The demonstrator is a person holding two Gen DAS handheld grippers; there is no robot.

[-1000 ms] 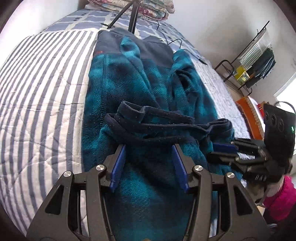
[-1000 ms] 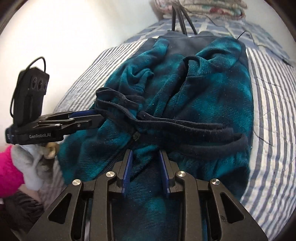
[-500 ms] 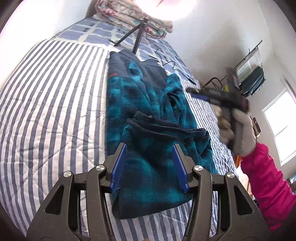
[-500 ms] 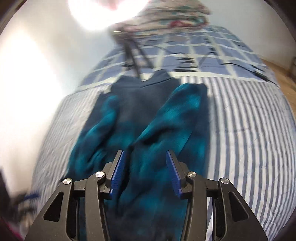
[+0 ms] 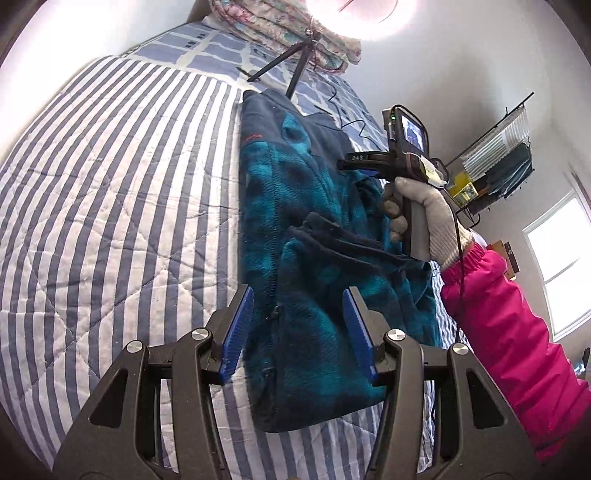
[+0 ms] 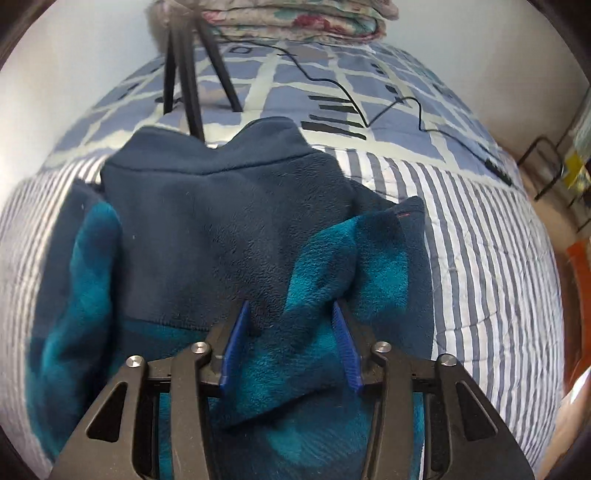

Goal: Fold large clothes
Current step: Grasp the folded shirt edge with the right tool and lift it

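Observation:
A teal and navy fleece jacket lies lengthwise on the striped bed, its lower half folded up with the dark hem band across its middle. My left gripper is open and empty, raised above the jacket's near end. My right gripper is open and empty, over the jacket's upper part near the navy collar and a folded teal sleeve. In the left wrist view the right gripper is seen from the side, held by a gloved hand over the jacket's middle.
The striped quilt covers the bed. A tripod stands at the head of the bed by the collar, with black cables on the cover. Folded floral bedding lies at the far end. A rack stands by the right wall.
Both grippers let go of the jacket's hem and lifted away. The right gripper moved up along the jacket toward the collar. The left gripper pulled back and rose.

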